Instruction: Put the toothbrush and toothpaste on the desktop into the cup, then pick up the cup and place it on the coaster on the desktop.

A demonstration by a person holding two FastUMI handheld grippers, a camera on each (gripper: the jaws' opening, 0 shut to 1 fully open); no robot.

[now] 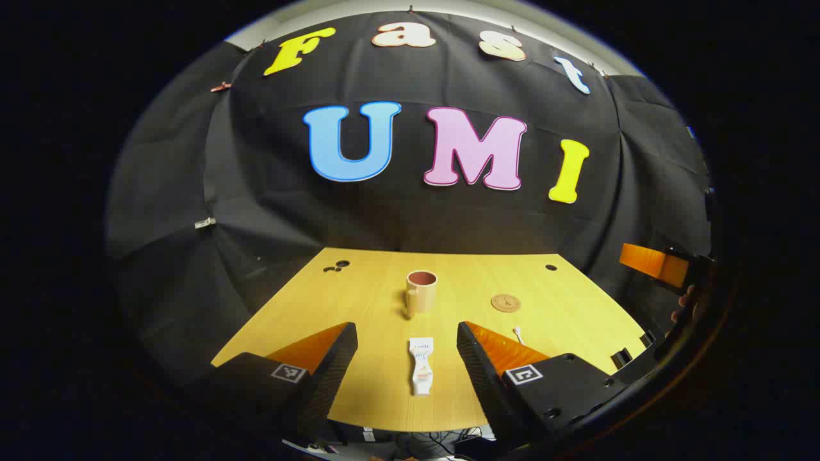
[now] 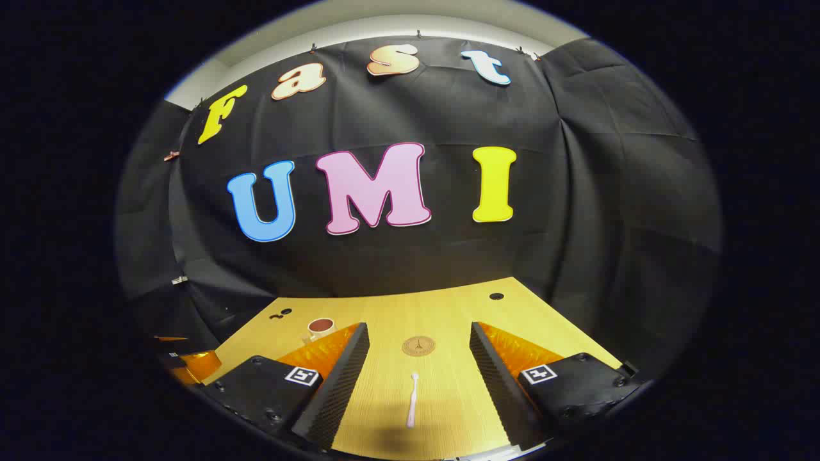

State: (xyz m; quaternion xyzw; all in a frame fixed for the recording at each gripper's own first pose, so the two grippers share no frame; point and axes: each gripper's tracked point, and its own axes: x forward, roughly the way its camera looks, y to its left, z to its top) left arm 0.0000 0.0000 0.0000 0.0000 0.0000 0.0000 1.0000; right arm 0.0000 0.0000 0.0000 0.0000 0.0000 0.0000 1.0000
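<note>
Left gripper view takes in the wooden desktop [image 1: 576,320] stretching ahead of the left gripper [image 1: 408,339], whose jaws stand released and wide apart, gripping nothing. Straight ahead beyond the gap between the jaws, the cup [image 1: 421,292] stands upright, its handle turned toward the camera. The toothpaste [image 1: 421,365] lies flat between the two jaws, touching neither, lengthwise along the line to the cup. Ahead of the right-hand jaw sits the round coaster [image 1: 505,303], bare, and just beside that jaw's tip one end of the toothbrush [image 1: 517,333] pokes out.

In the right gripper view, the right gripper [image 2: 419,336] also has its jaws released and parted over the desktop. The toothbrush [image 2: 412,400] lies flat between them, clear of both, with the coaster [image 2: 418,346] just ahead of it. The cup [image 2: 320,328] peeks above the left-hand jaw.
</note>
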